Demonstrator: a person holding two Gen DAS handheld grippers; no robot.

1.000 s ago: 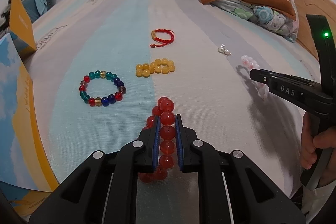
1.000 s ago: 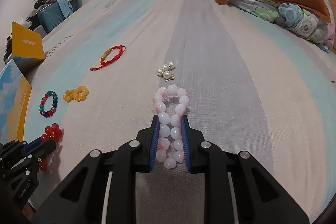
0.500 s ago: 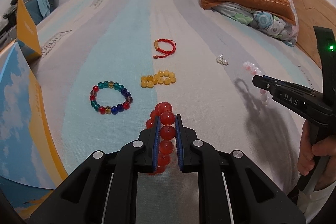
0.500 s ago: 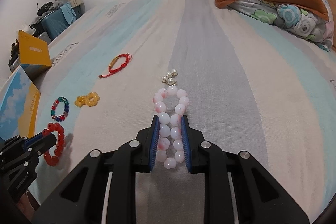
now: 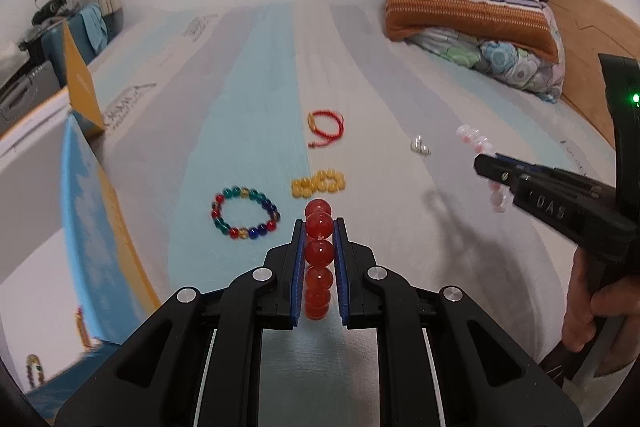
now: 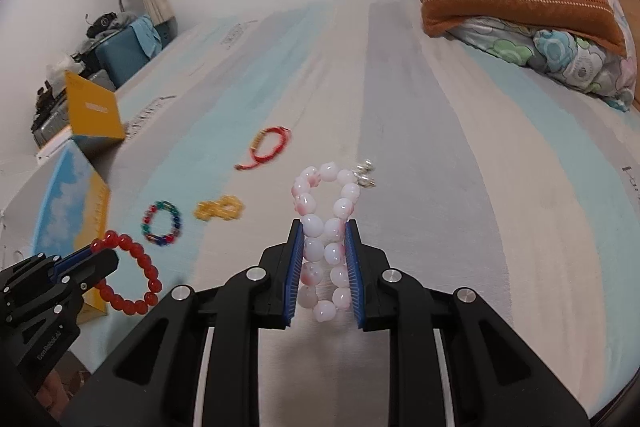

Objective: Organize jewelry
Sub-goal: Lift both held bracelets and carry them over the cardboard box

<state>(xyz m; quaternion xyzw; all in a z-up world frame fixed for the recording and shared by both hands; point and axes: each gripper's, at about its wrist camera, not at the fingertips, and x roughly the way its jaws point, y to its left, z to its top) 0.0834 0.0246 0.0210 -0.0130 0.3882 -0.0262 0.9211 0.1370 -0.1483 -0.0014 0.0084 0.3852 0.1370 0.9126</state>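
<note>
My left gripper is clamped on the red bracelet, held above the bed. My right gripper pinches the pink bracelet, also lifted. Farther out lie the multicolour bracelet, amber beads, red cord and pearls to the right.

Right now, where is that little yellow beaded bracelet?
The yellow bracelet lies bunched on the bed sheet, just ahead of the left gripper, between the multicolored bracelet and the red cord bracelet.
</note>
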